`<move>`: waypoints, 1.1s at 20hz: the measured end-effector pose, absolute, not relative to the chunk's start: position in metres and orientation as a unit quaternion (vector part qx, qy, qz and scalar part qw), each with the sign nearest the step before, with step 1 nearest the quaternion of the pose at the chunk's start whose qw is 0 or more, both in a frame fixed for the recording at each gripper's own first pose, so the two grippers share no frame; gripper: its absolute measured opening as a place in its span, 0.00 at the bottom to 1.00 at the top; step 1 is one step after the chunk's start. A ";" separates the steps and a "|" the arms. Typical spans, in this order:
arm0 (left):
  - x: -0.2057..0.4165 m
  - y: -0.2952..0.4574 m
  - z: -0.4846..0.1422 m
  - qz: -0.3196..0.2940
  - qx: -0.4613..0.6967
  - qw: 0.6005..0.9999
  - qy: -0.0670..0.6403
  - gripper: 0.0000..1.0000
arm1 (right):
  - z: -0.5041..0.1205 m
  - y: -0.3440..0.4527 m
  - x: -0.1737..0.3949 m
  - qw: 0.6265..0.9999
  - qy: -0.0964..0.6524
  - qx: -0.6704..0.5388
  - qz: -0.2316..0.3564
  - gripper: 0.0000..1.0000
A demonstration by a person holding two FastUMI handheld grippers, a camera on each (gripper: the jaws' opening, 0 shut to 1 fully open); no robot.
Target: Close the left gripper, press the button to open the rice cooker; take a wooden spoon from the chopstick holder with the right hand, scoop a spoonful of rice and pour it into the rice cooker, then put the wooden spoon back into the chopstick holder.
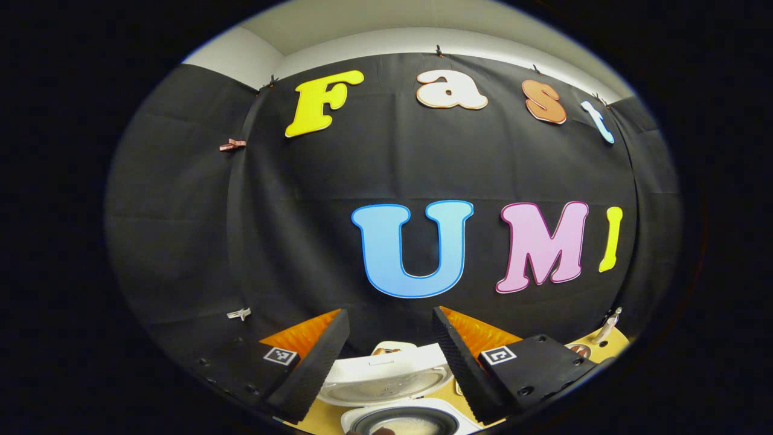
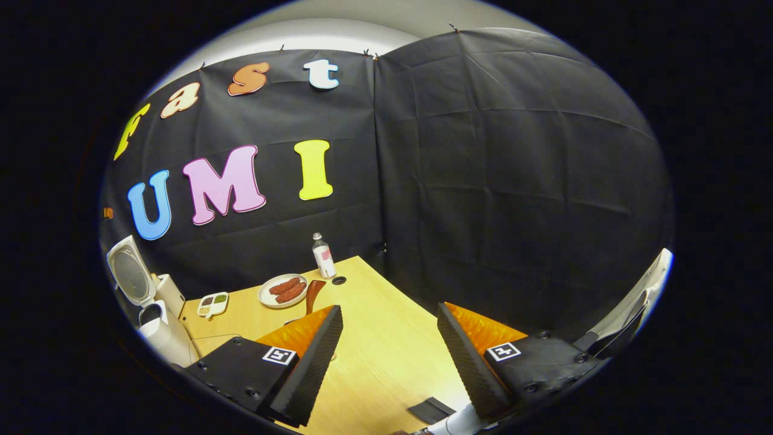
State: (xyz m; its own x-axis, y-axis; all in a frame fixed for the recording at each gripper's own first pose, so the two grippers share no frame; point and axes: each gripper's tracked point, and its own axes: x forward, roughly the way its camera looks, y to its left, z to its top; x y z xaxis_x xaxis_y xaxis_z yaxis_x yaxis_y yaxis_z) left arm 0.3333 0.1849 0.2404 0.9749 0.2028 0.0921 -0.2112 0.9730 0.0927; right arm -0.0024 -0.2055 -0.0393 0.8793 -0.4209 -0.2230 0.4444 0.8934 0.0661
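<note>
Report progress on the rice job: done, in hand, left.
Done: the cooker lid stands open, and its pot seems to hold something pale, perhaps rice. In hand: nothing; the left gripper and the right gripper are both open and empty. The wooden spoon stands behind a right finger. I cannot tell whether scooping remains.

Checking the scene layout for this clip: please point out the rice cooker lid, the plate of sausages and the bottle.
rice cooker lid (image 2: 128, 273): right gripper view, inner face.
plate of sausages (image 2: 266, 298): right gripper view, left rim.
bottle (image 2: 323, 257): right gripper view, body.
</note>
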 end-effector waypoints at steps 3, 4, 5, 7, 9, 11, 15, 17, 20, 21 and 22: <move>0.364 0.201 0.222 0.104 0.002 0.994 -0.028 0.95 | -0.042 -0.191 -0.007 0.967 0.118 0.059 -0.218 0.99; 0.372 0.210 0.209 0.114 -0.010 0.993 -0.014 0.95 | -0.038 -0.187 -0.007 0.968 0.115 0.053 -0.216 0.99; 0.379 0.215 0.200 0.121 -0.015 0.993 -0.002 0.95 | -0.034 -0.183 -0.007 0.970 0.109 0.048 -0.212 0.99; 0.388 0.218 0.187 0.127 -0.009 0.992 0.020 0.95 | -0.031 -0.171 -0.007 0.973 0.104 0.044 -0.202 0.99; 0.391 0.219 0.164 0.130 -0.027 0.989 0.057 0.95 | -0.035 -0.158 -0.006 0.975 0.107 0.053 -0.186 0.98; 0.387 0.219 0.155 0.143 -0.025 0.987 0.073 0.96 | -0.042 -0.154 -0.002 0.977 0.115 0.058 -0.172 0.98; 0.364 0.206 0.142 0.155 -0.009 0.979 0.130 0.98 | -0.055 -0.148 0.011 0.978 0.132 0.072 -0.145 0.99; 0.348 0.197 0.138 0.156 -0.027 0.976 0.147 0.98 | -0.056 -0.145 0.020 0.980 0.132 0.078 -0.127 0.98; 0.324 0.181 0.121 0.155 -0.027 0.975 0.160 0.98 | -0.060 -0.137 0.032 0.984 0.139 0.067 -0.085 0.98; 0.316 0.176 0.114 0.159 -0.029 0.973 0.162 0.98 | -0.061 -0.136 0.037 0.986 0.142 0.060 -0.071 0.99; 0.307 0.172 0.106 0.162 -0.026 0.973 0.163 0.98 | -0.061 -0.134 0.041 0.986 0.143 0.055 -0.059 0.99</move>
State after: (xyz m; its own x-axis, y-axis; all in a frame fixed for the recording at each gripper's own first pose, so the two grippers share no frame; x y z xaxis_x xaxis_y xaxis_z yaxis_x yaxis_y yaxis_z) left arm 0.3065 0.1716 0.1062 0.8946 0.3059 -0.3257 -0.3228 0.9465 0.0024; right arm 0.0410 -0.1338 -0.0609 0.9522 -0.1010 -0.2884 0.1327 0.9868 0.0925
